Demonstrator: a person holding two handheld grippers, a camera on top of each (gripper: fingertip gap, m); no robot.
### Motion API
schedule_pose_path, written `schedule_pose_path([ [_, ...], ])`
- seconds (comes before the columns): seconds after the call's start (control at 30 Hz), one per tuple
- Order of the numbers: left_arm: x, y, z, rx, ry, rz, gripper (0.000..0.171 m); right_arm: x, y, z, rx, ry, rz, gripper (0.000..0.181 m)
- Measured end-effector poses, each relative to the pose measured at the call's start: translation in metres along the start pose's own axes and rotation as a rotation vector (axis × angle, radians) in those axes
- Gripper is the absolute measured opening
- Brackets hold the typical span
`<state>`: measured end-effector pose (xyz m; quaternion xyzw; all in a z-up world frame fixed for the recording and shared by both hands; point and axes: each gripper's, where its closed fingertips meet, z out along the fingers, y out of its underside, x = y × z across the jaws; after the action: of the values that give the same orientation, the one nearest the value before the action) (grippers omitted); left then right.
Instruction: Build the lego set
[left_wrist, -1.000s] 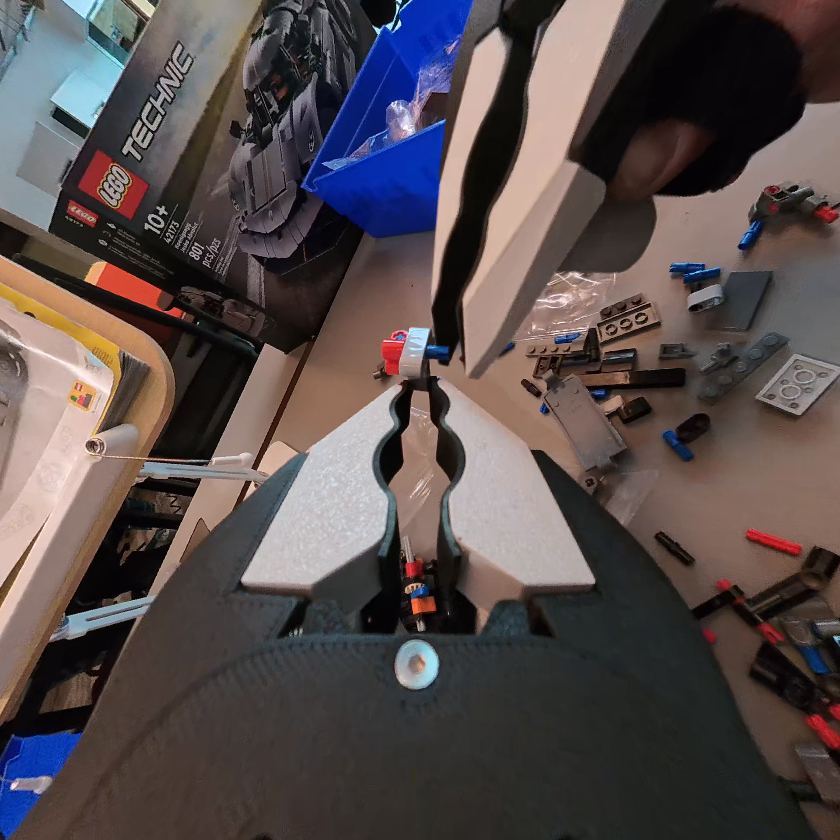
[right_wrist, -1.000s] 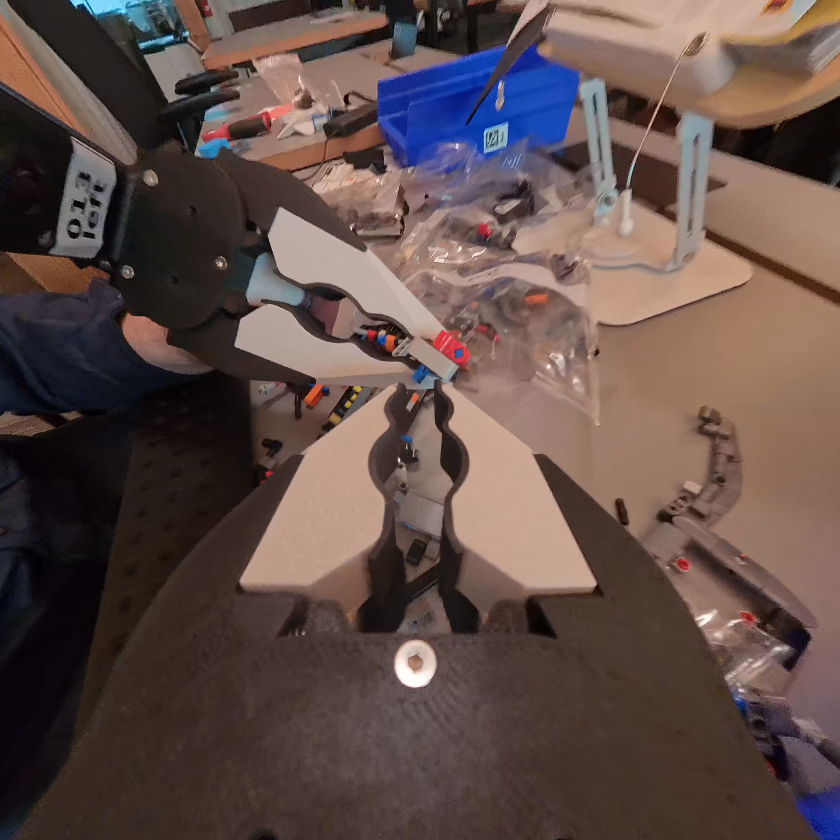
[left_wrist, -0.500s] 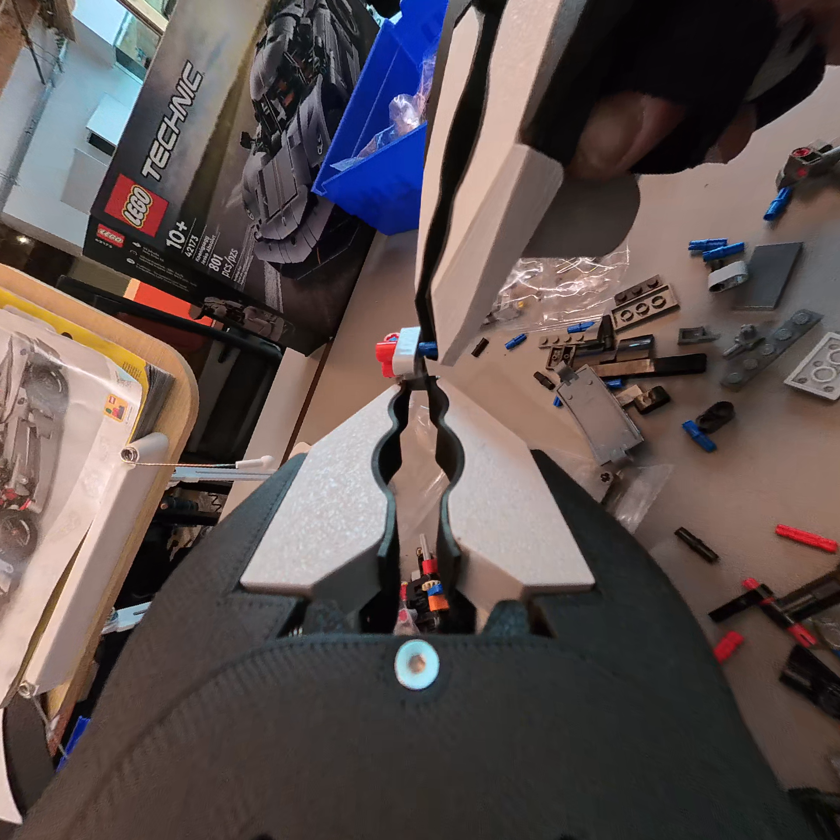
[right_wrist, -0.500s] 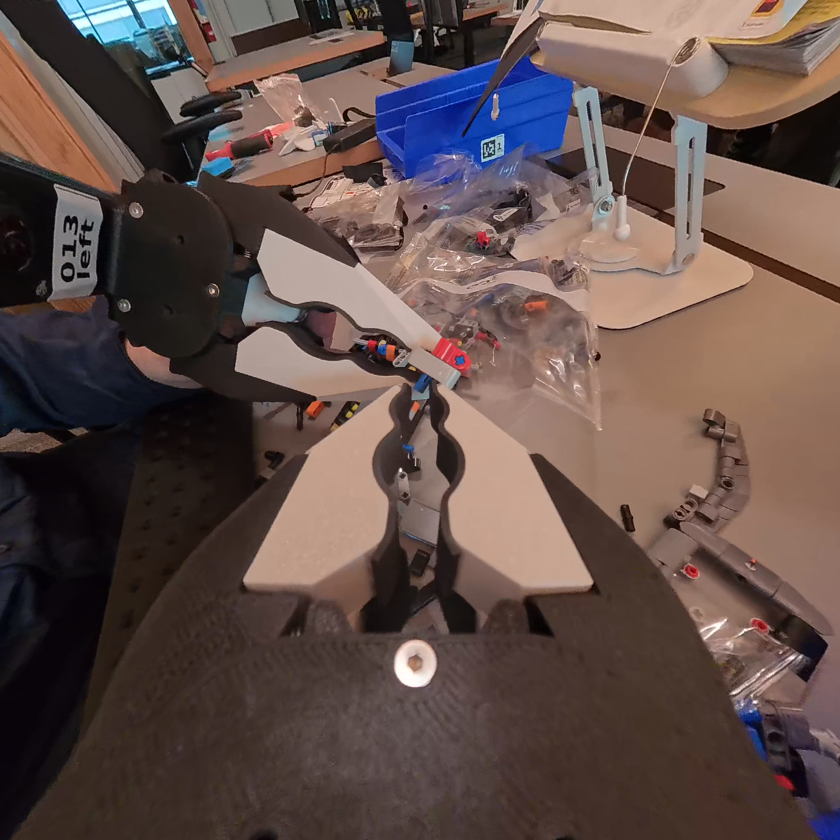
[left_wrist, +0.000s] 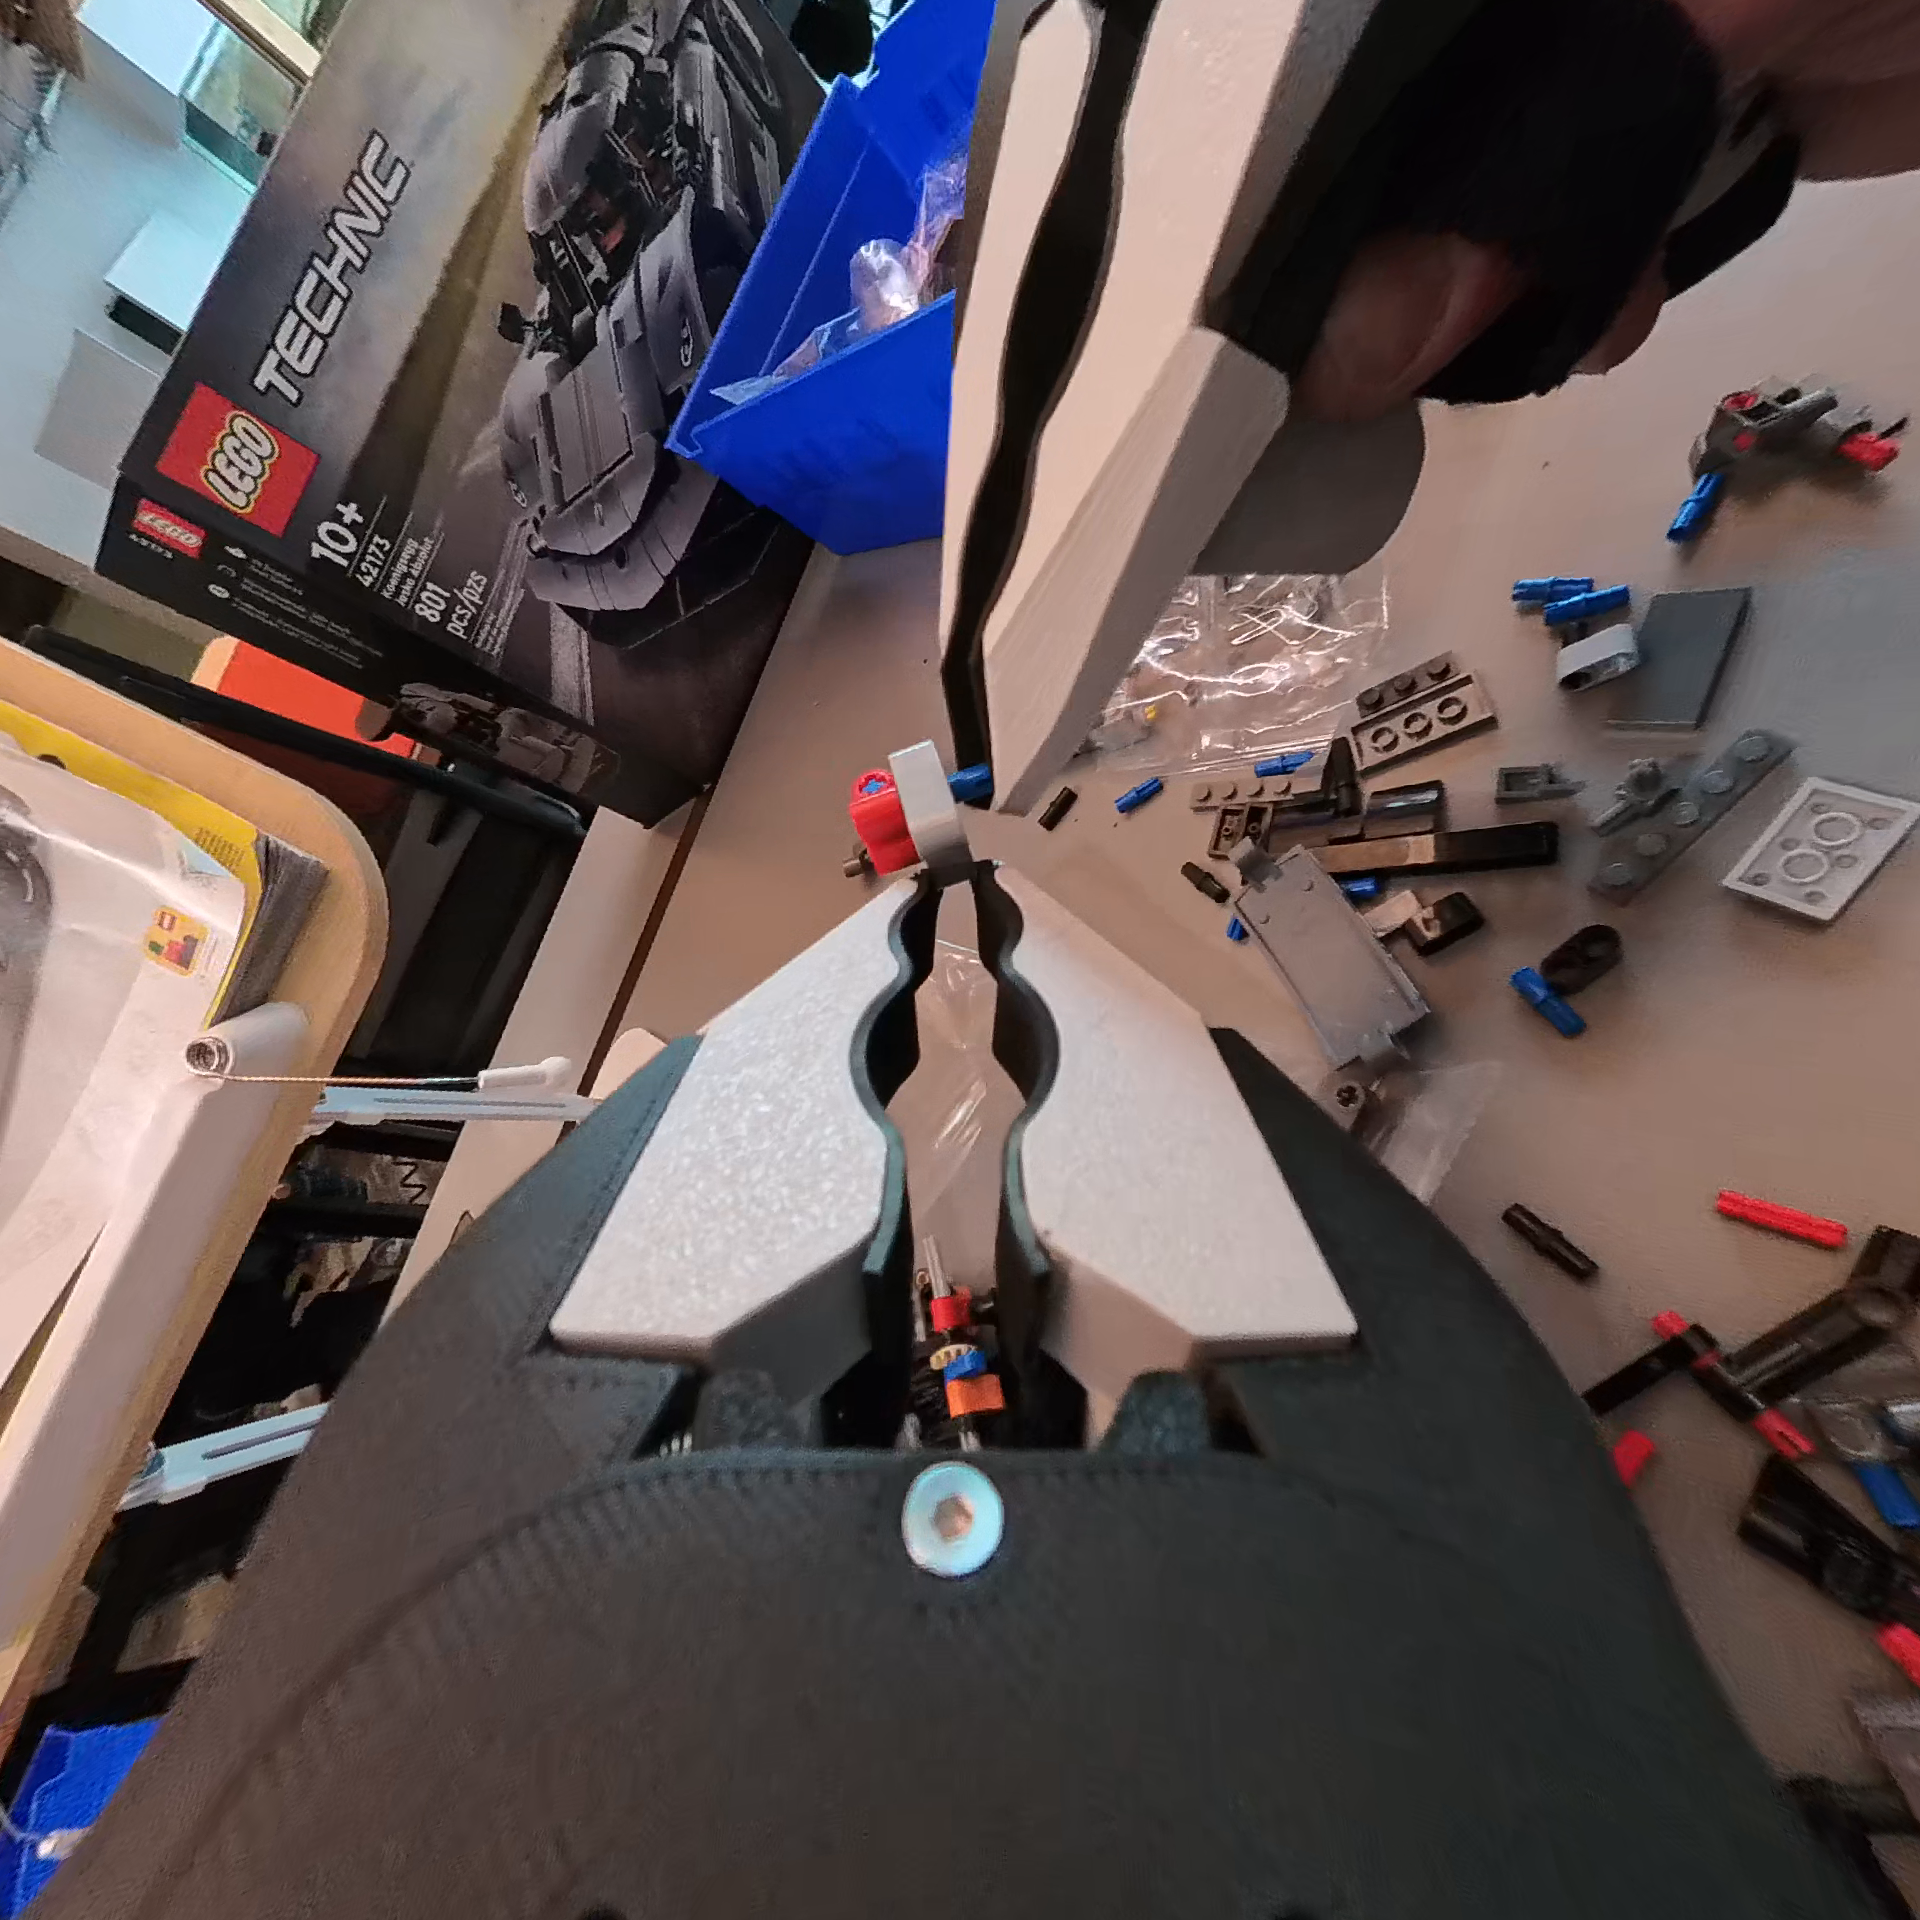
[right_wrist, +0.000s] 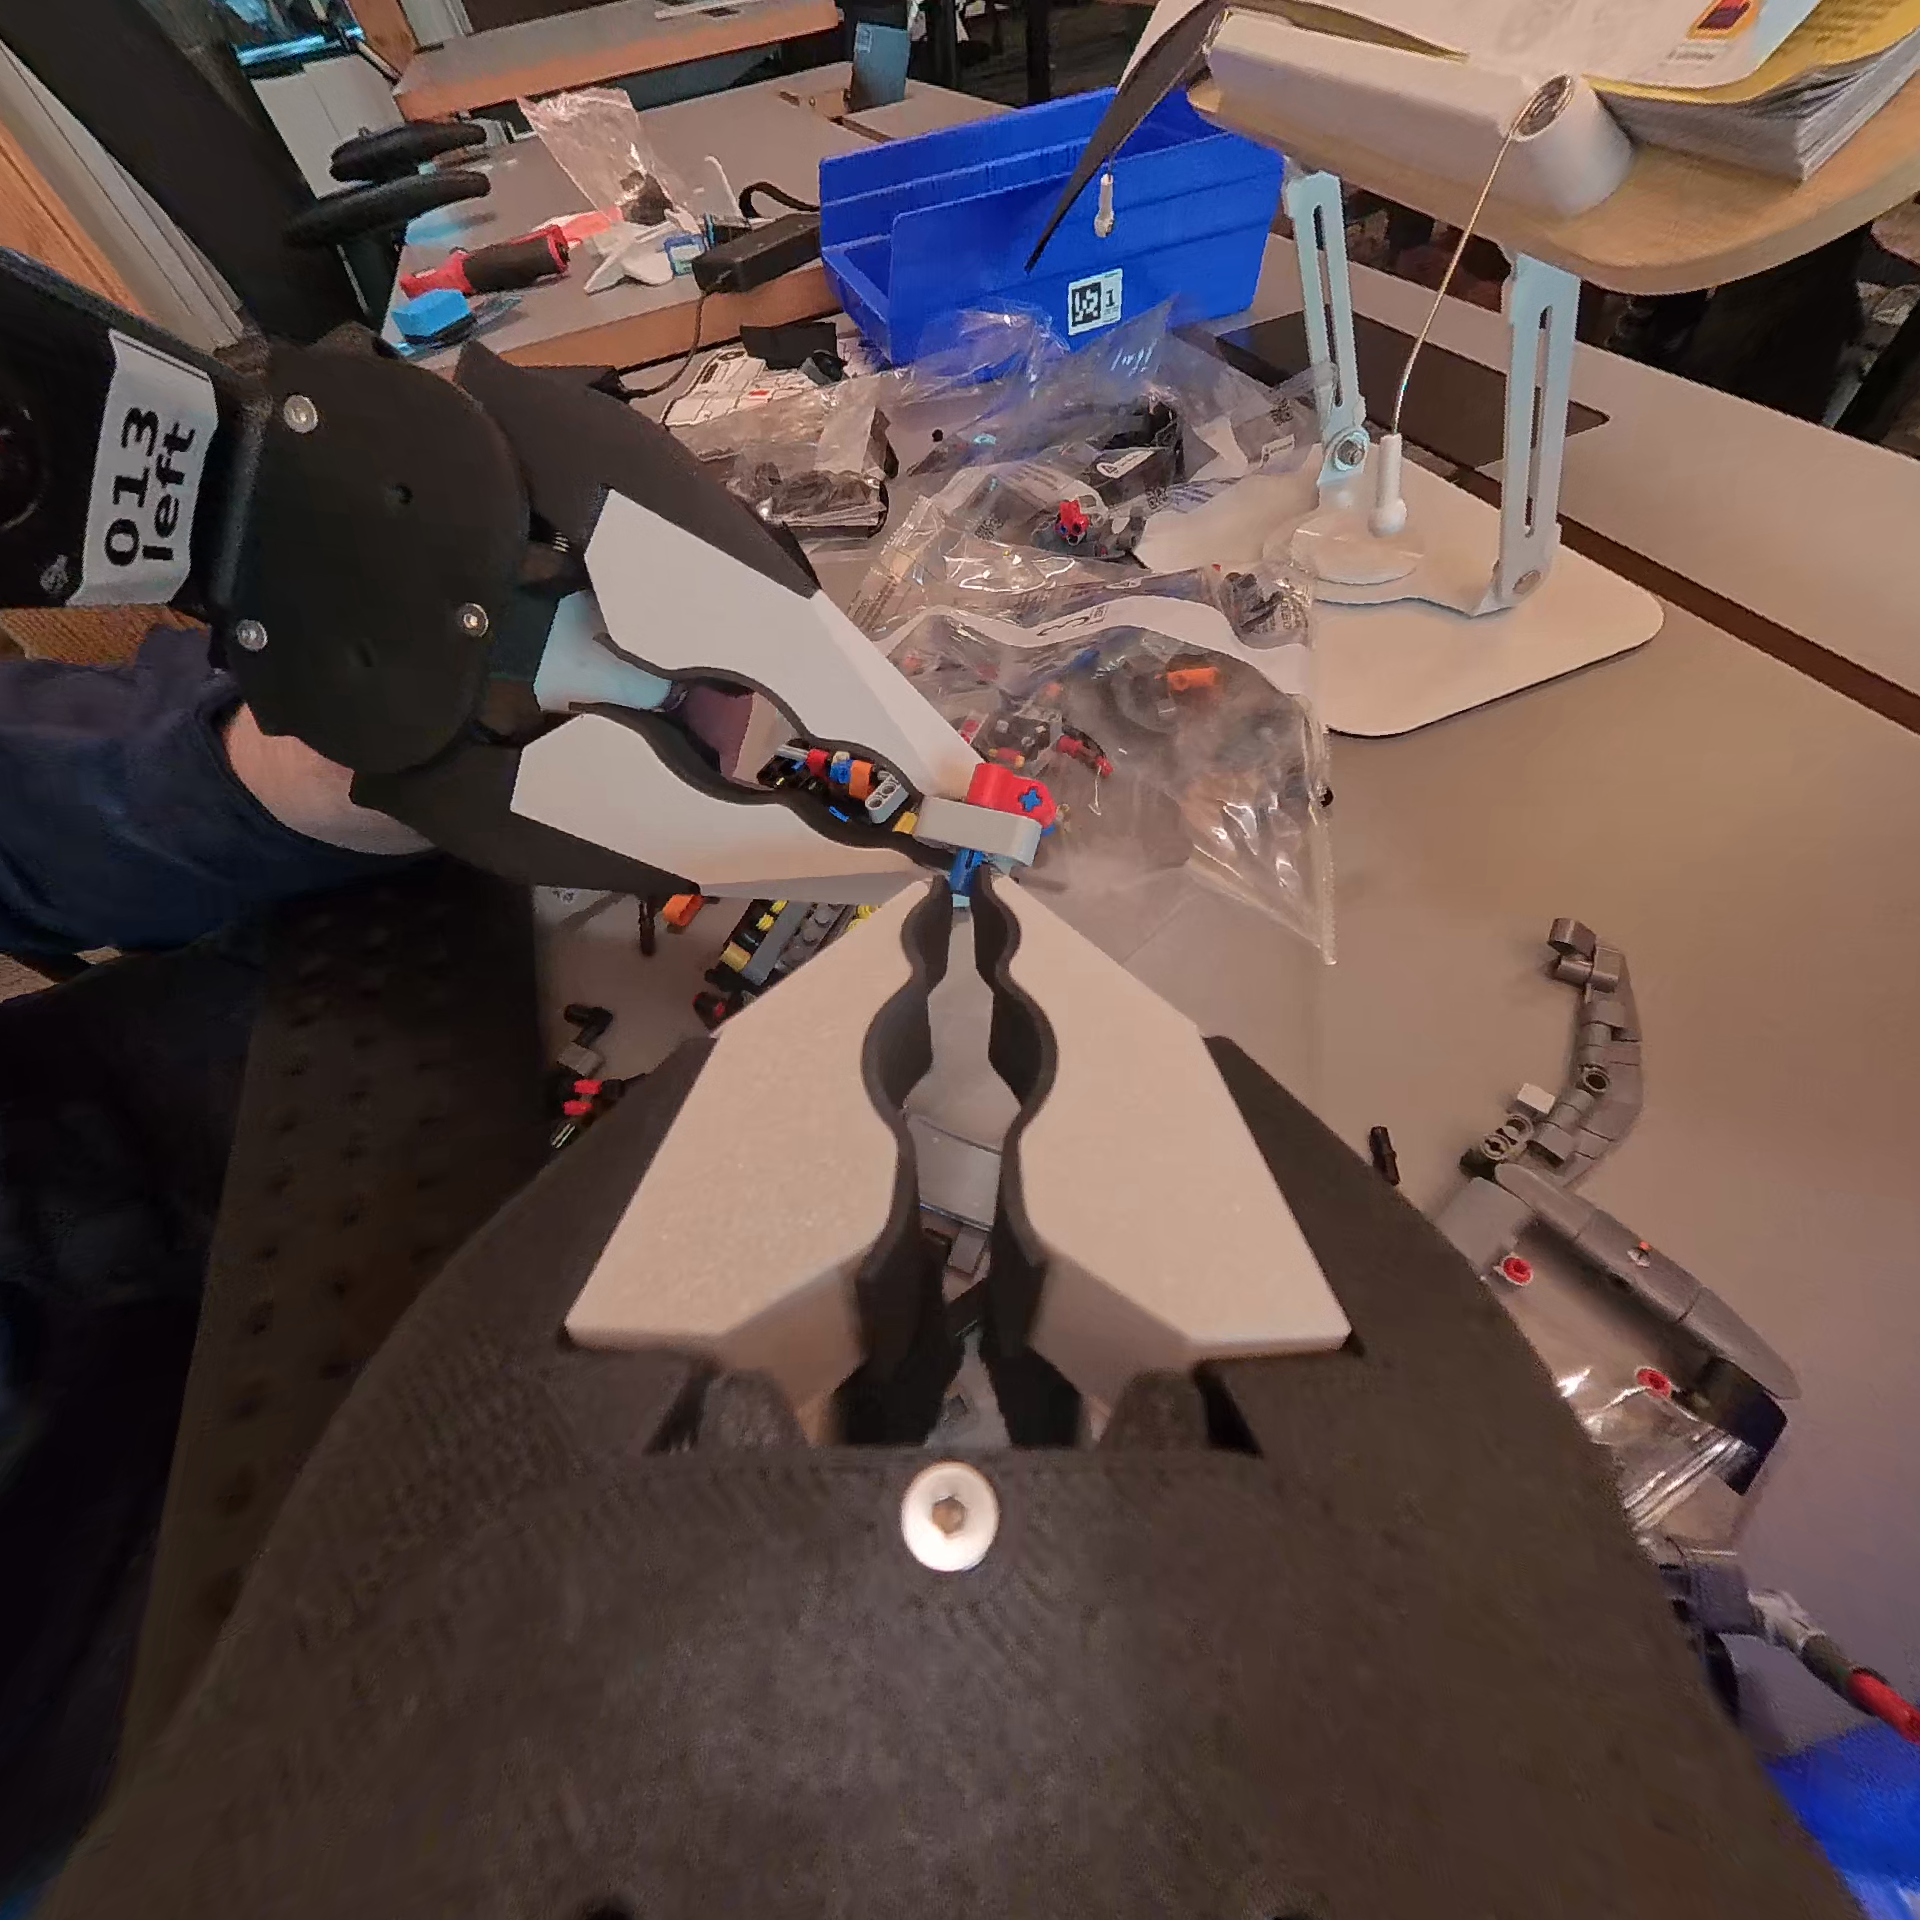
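The left gripper (left_wrist: 954, 871) is clamped on a small grey and red assembly (left_wrist: 907, 812), held above the table (left_wrist: 1714, 1091); the right gripper (right_wrist: 964, 891) pinches a blue pin (right_wrist: 965, 869) at the assembly's underside; loose pieces (left_wrist: 1455, 831) lie scattered to the right; the set's box (left_wrist: 436, 395) stands far left beside a blue bin (left_wrist: 842, 416).
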<state>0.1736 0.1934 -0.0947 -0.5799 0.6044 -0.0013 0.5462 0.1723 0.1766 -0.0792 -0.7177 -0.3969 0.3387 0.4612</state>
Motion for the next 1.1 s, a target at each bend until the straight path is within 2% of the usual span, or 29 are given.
schedule_pose_path([
  [0.27,0.002,-0.003,-0.001,0.015,0.012,0.008,0.004,0.001,-0.003,-0.003,0.009,0.016,-0.029,0.001],
  [0.4,0.006,-0.002,0.002,0.044,0.068,-0.012,0.0,-0.001,-0.012,-0.006,0.046,0.071,-0.129,0.001],
  [0.47,0.005,-0.002,0.002,0.068,0.095,-0.063,0.0,0.002,-0.006,-0.003,0.006,0.101,-0.165,0.001],
  [0.57,0.003,-0.005,-0.004,0.106,0.117,-0.08,0.0,-0.003,-0.013,-0.008,0.059,0.051,-0.152,0.001],
  [0.77,0.009,-0.011,-0.014,0.202,0.272,-0.151,0.035,-0.008,-0.001,-0.005,0.007,-0.012,-0.152,0.001],
  [0.9,0.011,-0.011,-0.022,0.232,0.328,-0.153,0.041,-0.015,0.007,-0.001,-0.035,-0.058,-0.174,0.0],
  [0.97,0.02,-0.018,-0.029,0.274,0.387,-0.136,0.036,-0.019,0.012,0.0,-0.06,-0.075,-0.19,0.001],
  [1.03,0.026,-0.014,-0.026,0.241,0.375,-0.084,0.026,-0.024,0.017,0.003,-0.088,-0.106,-0.202,0.0],
  [1.1,0.029,-0.012,-0.025,0.228,0.374,-0.06,0.025,-0.025,0.022,0.005,-0.115,-0.103,-0.22,0.0],
])
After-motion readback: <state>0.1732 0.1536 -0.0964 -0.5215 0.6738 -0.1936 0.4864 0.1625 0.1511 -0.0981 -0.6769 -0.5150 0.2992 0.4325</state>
